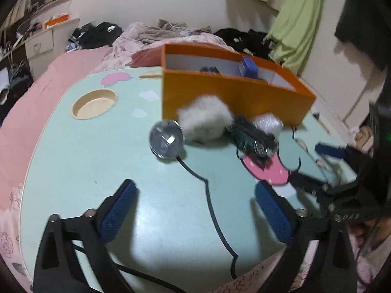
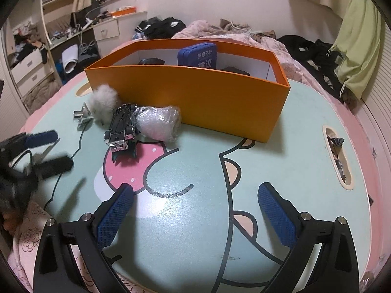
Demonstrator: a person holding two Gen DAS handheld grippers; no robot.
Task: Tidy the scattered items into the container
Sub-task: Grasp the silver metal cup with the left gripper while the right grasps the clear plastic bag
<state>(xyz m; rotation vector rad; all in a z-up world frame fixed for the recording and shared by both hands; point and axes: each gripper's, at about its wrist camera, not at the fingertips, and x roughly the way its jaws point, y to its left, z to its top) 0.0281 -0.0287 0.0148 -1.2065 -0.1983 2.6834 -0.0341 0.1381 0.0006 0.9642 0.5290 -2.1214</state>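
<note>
A: Largest first: pale green desk (image 2: 281,131) with a cartoon print; orange container (image 2: 190,97) standing on it beyond both pairs of fingers, already holding a blue case (image 2: 198,56) and some dark things.

B: Then the scatter, huddled just in front of the container's near wall: white fluffy ball (image 1: 205,119); bubble-wrapped bundle (image 2: 158,122) touching the wall; dark toy car (image 2: 122,127) between the two, lying upside down, long axis running roughly from the fingers toward the container; shiny crystal knob (image 1: 166,141) at the outer end, just beside the fluff.

A: And the fingers?

B: Left gripper (image 1: 195,210): spread wide, nothing between, hanging over bare desk; knob and fluff straight ahead, slightly toward its left finger. Right gripper (image 2: 195,210): likewise spread wide and empty; whole cluster ahead and well off to the left of its left finger.

A: So nearer hand for the next pick?

B: Probably the left; knob closest along its line, no swing needed, only a reach forward and down. Round and glossy, so likely to slip or roll unless squeezed across the middle. Task barely half done by the look of it; four things still out on the desk.
</note>
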